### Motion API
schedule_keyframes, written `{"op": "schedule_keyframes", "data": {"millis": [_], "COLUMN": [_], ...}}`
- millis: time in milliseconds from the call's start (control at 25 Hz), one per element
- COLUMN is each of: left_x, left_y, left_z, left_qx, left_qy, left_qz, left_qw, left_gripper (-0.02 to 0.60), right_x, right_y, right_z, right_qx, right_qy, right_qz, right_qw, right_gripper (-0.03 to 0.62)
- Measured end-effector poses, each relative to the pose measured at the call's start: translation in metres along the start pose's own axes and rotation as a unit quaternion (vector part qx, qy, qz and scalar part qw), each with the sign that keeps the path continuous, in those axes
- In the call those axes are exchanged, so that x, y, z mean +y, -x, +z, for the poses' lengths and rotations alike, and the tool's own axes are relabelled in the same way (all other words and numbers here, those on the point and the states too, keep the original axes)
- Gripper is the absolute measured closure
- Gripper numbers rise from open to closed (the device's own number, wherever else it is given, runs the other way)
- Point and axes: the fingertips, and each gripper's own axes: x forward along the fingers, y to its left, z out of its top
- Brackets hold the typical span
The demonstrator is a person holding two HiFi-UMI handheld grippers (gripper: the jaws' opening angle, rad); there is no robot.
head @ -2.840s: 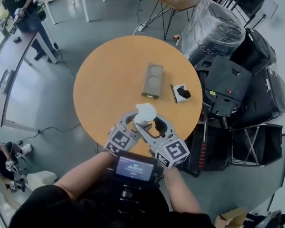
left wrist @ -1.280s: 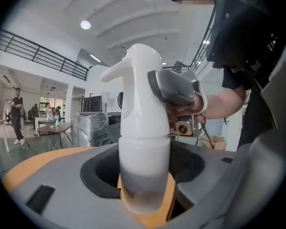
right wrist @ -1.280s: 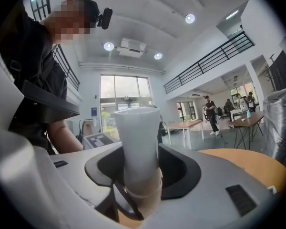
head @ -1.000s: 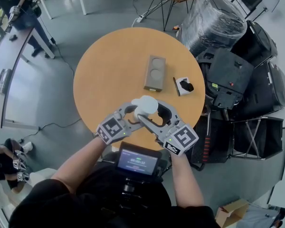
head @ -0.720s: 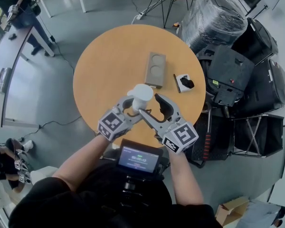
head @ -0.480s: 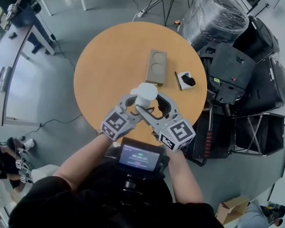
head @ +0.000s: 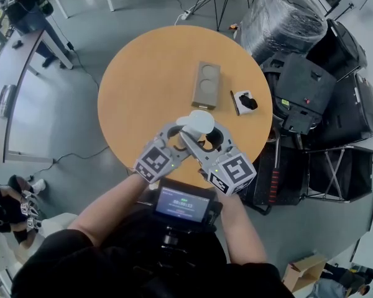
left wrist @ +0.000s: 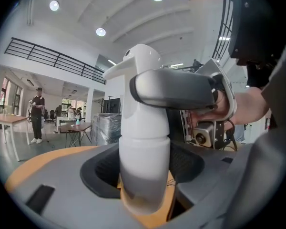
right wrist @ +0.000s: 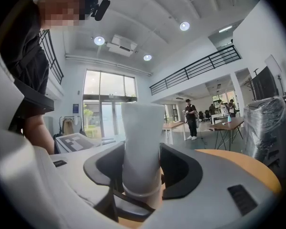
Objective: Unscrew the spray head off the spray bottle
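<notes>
Here a round wooden table fills the middle of the head view, and a bulky bundle wrapped in clear film stands on the floor beyond its far right edge.

Over the near edge of the table the person holds both tools together, their marker cubes toward the body. The left gripper comes in from the left and is clenched on the white spray bottle. Its own view shows the bottle's round body seated upright between the two jaws, with the tabletop showing below it.

The right gripper comes in from the right and sits higher on the bottle. Its jaws have just been closing, and they now grasp the spray head. One grey finger lies across the head just under the nozzle in the left gripper view, and the right gripper view shows a white column filling the gap between its jaws. The head sits on the bottle, with the nozzle pointing away from the person's body.

Near the table's middle lies a grey-brown block with two round hollows. Toward the right edge is a small white piece with a black part on it, and a dark pen lies just beside that.
</notes>
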Motion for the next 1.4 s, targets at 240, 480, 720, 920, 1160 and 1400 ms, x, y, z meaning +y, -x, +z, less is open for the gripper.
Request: {"op": "schedule_keyframes", "data": {"millis": [240,480,720,920,1160,1400], "left_x": [-0.011,-0.036,-0.065,-0.055,-0.018,-0.003], "left_y": [0.011,0.030,0.050,0.054,0.043,0.035], "left_z": [0.013,0.028,0.056,0.065,0.044,0.033], "left_qx": [-0.021,-0.046,-0.058,-0.043,-0.008,0.016], "left_qy": [-0.008,0.020,0.022,0.011,0.020,0.025], "left_qz": [-0.083,-0.184,-0.277,-0.232,-0.090,-0.011], "left_qw": [0.9963,0.9817,0.9589,0.9718,0.9957,0.9995], "left_gripper": [0.276,0.276,0.276,0.275,0.275,0.275], "right_x": [0.015,0.042,0.069,0.067,0.050,0.035], "right_y": [0.003,0.013,0.034,0.028,0.016,0.006], "right_z": [0.013,0.026,0.050,0.063,0.057,0.030], "right_qx": [-0.010,0.000,-0.027,-0.036,-0.013,0.025], "right_qy": [0.011,0.029,0.028,0.015,0.035,0.037], "right_qz": [0.045,0.122,0.211,0.177,0.078,0.003], "right_qw": [0.999,0.992,0.977,0.983,0.996,0.999], "right_gripper": [0.350,0.350,0.350,0.326,0.247,0.246]}}
